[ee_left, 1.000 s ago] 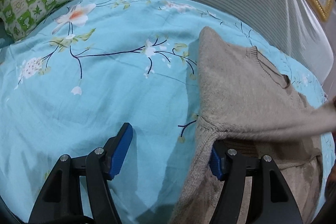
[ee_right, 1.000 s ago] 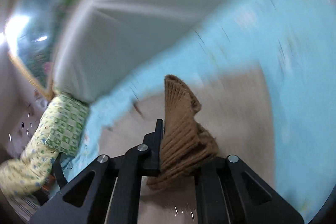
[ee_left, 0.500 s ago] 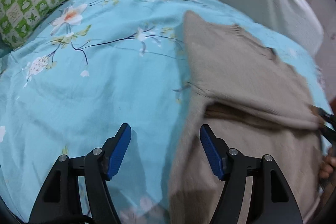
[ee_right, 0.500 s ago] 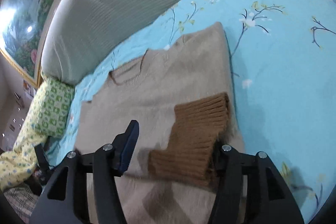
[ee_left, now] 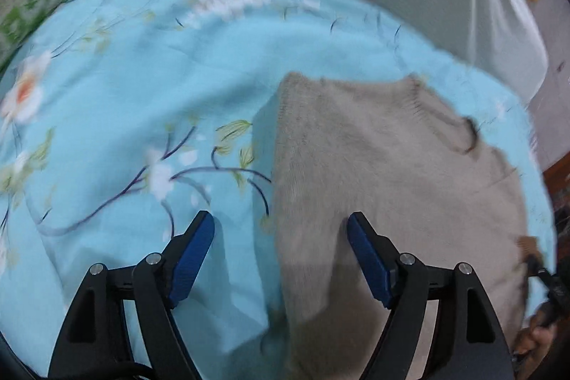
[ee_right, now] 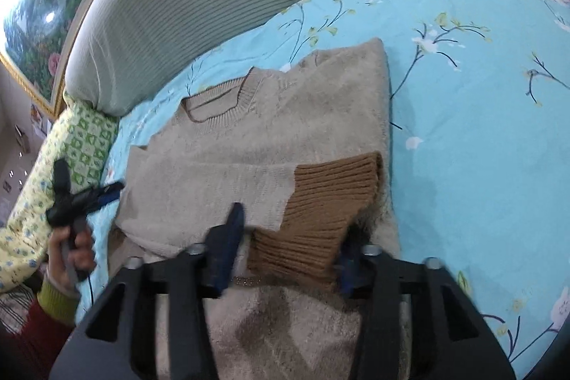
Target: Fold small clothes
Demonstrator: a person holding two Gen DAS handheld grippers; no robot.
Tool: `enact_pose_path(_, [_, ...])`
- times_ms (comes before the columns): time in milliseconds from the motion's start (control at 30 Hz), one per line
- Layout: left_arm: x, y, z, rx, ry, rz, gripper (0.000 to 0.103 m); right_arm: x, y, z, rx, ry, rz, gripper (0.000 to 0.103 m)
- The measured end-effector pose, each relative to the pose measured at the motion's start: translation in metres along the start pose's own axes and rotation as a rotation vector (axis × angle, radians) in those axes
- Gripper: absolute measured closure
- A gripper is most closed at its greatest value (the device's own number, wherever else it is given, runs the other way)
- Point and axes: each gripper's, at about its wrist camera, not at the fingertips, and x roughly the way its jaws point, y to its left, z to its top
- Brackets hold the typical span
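The beige sweater (ee_right: 270,130) lies flat on the bed, near the headboard end, on the blue flowered sheet (ee_right: 481,130). One sleeve is folded across its middle, and the brown ribbed cuff (ee_right: 320,212) at the end of that sleeve sits near the sweater's right edge.

The right gripper (ee_right: 288,248) is over the cuff. Its jaws are closing, with the cuff between them, but I cannot tell if the pads press it. The left gripper (ee_left: 281,251) hangs over the sweater's left edge. Its jaws are closing too, but nothing is pinched in them.

I think the step now is laying the sleeve flat. To do it well, the cuff should rest inside the sweater's edge, not poke past it. Then the left gripper should nip only the folded side edge, not the sheet under it.

The sweater looks soft and fuzzy, with a ribbed round neck (ee_right: 217,105). The cuff is thick and bumpy. The sheet is thin and smooth, with a few wrinkles. A green checked pillow (ee_right: 89,145) sits at the bed's far corner.
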Motion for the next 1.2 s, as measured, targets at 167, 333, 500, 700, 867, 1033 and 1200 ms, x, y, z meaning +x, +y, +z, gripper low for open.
enact_pose_path(167, [-0.017, 0.011, 0.001, -0.065, -0.132, -0.025, 0.1, -0.011, 0.018, 0.022, -0.084, -0.094, 0.073, 0.094])
enact_pose_path(333, [-0.006, 0.028, -0.005, -0.104, -0.123, 0.053, 0.102, -0.017, 0.018, 0.045, -0.12, -0.192, 0.084, 0.094])
enact_pose_path(500, [-0.016, 0.03, -0.007, -0.113, -0.119, -0.011, 0.095, 0.007, 0.0, 0.025, -0.103, -0.039, -0.045, 0.09])
enact_pose_path(700, [-0.011, 0.017, 0.003, -0.084, -0.072, -0.013, 0.042, 0.003, -0.01, 0.01, -0.043, -0.02, 0.017, 0.056])
enact_pose_path(867, [-0.021, 0.03, 0.004, -0.185, -0.065, -0.137, 0.041, -0.003, -0.005, 0.009, -0.04, -0.025, 0.029, 0.056])
enact_pose_path(1033, [-0.02, 0.034, 0.005, -0.182, -0.057, -0.167, 0.035, -0.004, -0.002, 0.006, -0.044, -0.022, 0.036, 0.056])
enact_pose_path(1200, [-0.036, 0.028, 0.001, -0.135, -0.082, -0.243, 0.028, -0.011, -0.001, 0.006, -0.037, -0.03, 0.06, 0.056])
